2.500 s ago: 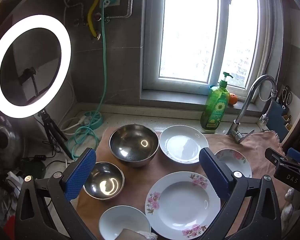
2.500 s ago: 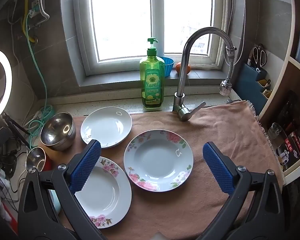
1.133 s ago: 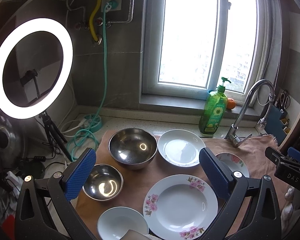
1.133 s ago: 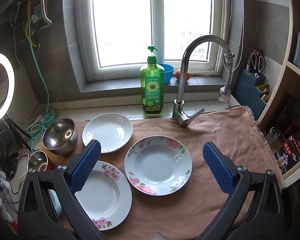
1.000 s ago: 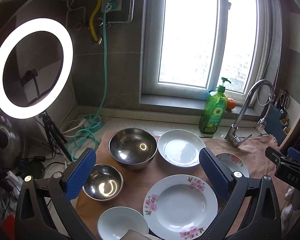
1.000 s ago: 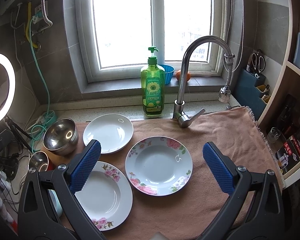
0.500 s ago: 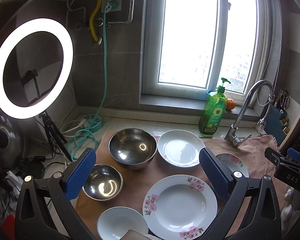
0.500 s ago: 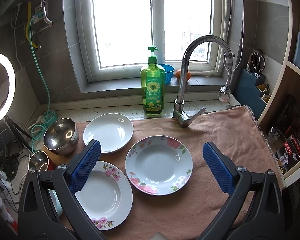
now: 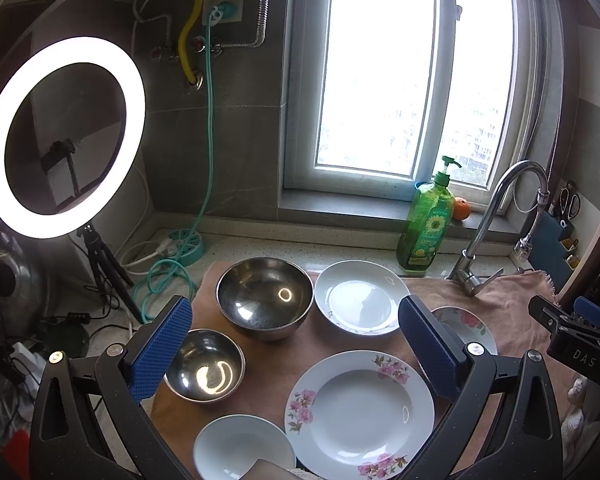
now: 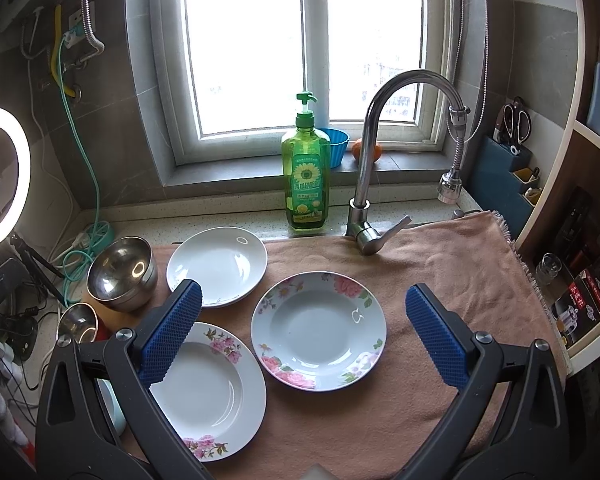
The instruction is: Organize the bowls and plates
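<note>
While both tools hang above the counter, the left gripper [image 9: 296, 348] and the right gripper [image 10: 302, 334] have their blue-padded jaws spread wide, with nothing between them. Nearest the left wrist camera lies a small white bowl [image 9: 242, 450], with a pink-flowered plate [image 9: 360, 408] just beside it to the right. Behind these a small steel bowl [image 9: 204, 366] sits partly hidden by the left gripper's left finger pad [image 9: 160, 350]. Farther back stand a large steel bowl [image 9: 265, 297] and a plain white plate [image 9: 362, 297], side by side. A second flowered plate [image 10: 318, 330], seen whole in the right wrist view, lies between the right gripper's fingers in that view and apart from the others; in the left wrist view it is half covered by the right finger pad [image 9: 430, 346]. All dishes rest on a tan towel [image 10: 440, 256] spread over the counter. At the towel's far edge a chrome faucet [image 10: 380, 160] rises, with a green soap bottle [image 10: 305, 178] just beside it. On the window sill [image 10: 236, 172] behind are a blue cup [image 10: 337, 146] and an orange fruit [image 10: 356, 150]. A lit ring light [image 9: 60, 136] on a tripod stands to the far left, and a coiled teal hose [image 9: 168, 276] lies near the large steel bowl.
</note>
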{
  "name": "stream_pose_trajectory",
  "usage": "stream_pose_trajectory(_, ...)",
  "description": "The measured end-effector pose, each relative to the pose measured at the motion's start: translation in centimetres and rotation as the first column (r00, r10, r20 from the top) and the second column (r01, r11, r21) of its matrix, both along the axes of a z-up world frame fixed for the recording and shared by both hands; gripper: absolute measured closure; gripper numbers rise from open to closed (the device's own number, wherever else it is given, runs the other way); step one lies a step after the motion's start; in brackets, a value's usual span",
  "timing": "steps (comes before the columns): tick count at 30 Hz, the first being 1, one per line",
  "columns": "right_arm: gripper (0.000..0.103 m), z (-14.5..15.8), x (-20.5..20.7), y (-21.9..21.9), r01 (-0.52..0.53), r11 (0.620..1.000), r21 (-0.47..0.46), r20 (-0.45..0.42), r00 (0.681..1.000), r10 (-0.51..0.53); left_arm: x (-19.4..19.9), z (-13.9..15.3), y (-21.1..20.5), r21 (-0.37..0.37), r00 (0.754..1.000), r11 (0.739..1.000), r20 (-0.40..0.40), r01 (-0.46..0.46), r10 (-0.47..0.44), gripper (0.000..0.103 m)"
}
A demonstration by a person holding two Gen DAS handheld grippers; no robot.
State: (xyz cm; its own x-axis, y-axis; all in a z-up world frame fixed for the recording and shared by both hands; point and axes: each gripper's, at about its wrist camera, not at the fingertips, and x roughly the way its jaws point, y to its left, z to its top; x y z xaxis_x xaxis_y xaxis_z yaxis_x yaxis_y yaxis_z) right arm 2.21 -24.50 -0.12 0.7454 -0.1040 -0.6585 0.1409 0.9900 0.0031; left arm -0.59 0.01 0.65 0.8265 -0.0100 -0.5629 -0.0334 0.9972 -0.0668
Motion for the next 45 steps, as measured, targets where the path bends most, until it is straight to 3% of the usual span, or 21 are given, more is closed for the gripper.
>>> stream_pose_trajectory(28, 0.0, -0.9, 0.3, -0.5, 0.0, 1.0, 0.006, -0.025, 1.0, 0.001, 0.3, -0.9, 0.5, 0.0, 1.0, 1.0, -0.028, 0.0, 0.0, 0.0)
stream_pose_trajectory(35, 0.0, -2.0, -0.5, -1.8, 0.004, 0.997, 0.075, -0.008, 1.0, -0.004, 0.2, -2.0, 2.2, -0.015, 0.997, 1.0, -0.071, 0.001, -0.002, 0.001)
stream_pose_trajectory(41, 0.0, -2.6, -2.4, -2.4, -0.051, 0.994, 0.091, 0.097, 0.994, 0.042, -0.3, -3.2, 4.9, -0.03, 0.995, 0.999, -0.101, 0.009, -0.012, 0.001)
stream_pose_trajectory(45, 0.0, -3.8, -2.4, -2.8, -0.065, 0.99, 0.124, 0.029, 0.998, 0.062, -0.8, -4.7, 7.2, -0.083, 0.988, 0.996, -0.155, -0.013, 0.0, 0.001)
